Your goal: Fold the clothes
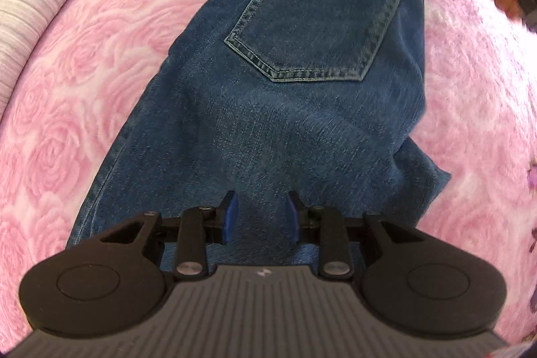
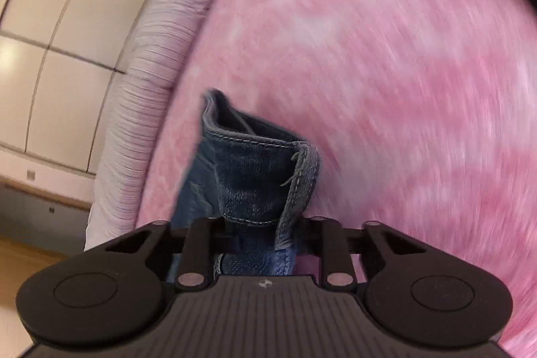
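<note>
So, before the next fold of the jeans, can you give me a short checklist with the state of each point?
1. Right claw grips the jeans: ok, a hem or waistband edge is bunched between its fingers.
2. Left claw grips denim: not ok, its blue pads stand apart above the cloth.
3. Jeans lie flat on the pink blanket: mostly ok, back pocket up, some wrinkles lower down.
4. The two claws are clear of each other: ok, the right one is at the far end.
5. Clear view from the right wrist: not ok, the blanket is blurred.
</note>
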Motion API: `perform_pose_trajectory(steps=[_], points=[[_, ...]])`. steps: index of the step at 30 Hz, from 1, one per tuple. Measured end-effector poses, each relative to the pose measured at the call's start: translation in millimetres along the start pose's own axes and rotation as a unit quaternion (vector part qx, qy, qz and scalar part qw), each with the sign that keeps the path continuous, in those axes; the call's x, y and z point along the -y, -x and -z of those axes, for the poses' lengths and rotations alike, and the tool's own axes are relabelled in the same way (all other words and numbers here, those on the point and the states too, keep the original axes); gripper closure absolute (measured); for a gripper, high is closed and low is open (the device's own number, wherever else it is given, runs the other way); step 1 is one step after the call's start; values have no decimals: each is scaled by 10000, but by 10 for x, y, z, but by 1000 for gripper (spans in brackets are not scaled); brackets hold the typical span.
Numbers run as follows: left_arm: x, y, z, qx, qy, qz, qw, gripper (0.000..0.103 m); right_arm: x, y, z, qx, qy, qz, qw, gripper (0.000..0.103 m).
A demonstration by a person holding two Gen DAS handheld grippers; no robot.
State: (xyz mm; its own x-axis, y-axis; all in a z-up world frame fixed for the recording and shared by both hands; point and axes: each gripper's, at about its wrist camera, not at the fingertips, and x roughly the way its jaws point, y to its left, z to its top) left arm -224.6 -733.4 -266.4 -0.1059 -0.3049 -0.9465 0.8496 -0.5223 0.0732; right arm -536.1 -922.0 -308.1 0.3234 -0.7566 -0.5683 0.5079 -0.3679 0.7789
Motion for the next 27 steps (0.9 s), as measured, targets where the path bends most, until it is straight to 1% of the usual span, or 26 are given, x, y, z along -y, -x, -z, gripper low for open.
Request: perform_pose_trajectory(steps=[2, 4, 5, 7, 8, 9, 12, 13, 14, 16, 18, 20, 21, 23, 25, 27], points=[[97, 62, -78, 142, -78, 79, 9998, 77, -134, 122, -215, 102, 229, -177, 9995, 82], [216, 151, -185, 359, -149, 188, 9991, 77, -185, 278, -472, 398, 350, -169, 9985, 83], [273, 191, -240, 453, -178, 246, 9985, 77, -156, 371, -656, 610, 321, -101, 9976, 83], [372, 245, -306, 608, -250, 299, 9974, 77, -76, 494, -970, 802, 454, 173, 9956, 82], [419, 265, -323, 675, -273, 298, 9969, 76, -16, 531, -1127, 746, 593, 344, 9949, 80], [452, 280, -327, 718, -274, 287, 9966, 75, 34, 524, -1227, 574, 691, 464, 9949, 80], [464, 304, -248, 723, -126, 189, 9971, 71, 88, 458, -1260, 69, 1158, 901, 9892, 74], [454, 323, -197, 693, -45, 130, 9975, 71, 63, 472, -1224, 57, 1283, 969, 9870, 68], [421, 355, -128, 638, 58, 72, 9979, 70, 28, 526, -1139, 191, 1369, 1082, 9845, 56], [364, 429, 26, 499, 241, -73, 9984, 68, -24, 611, -977, 411, 1475, 1346, 9790, 49], [309, 522, 216, 358, 402, -275, 9982, 63, -58, 669, -828, 569, 1512, 1646, 9730, 48], [225, 626, 465, 147, 645, -550, 9963, 57, -142, 757, -619, 677, 1711, 1790, 9665, 48], [172, 660, 593, 56, 791, -647, 9947, 56, -197, 788, -500, 683, 1907, 1810, 9624, 48], [55, 748, 871, -108, 1159, -878, 9893, 56, -302, 842, -262, 657, 2250, 1829, 9548, 48], [-64, 842, 1152, -249, 1525, -1125, 9816, 56, -421, 853, -65, 584, 2340, 1789, 9539, 48], [-168, 921, 1434, -384, 1744, -1471, 9729, 56, -537, 846, 142, 400, 2345, 1698, 9563, 47]])
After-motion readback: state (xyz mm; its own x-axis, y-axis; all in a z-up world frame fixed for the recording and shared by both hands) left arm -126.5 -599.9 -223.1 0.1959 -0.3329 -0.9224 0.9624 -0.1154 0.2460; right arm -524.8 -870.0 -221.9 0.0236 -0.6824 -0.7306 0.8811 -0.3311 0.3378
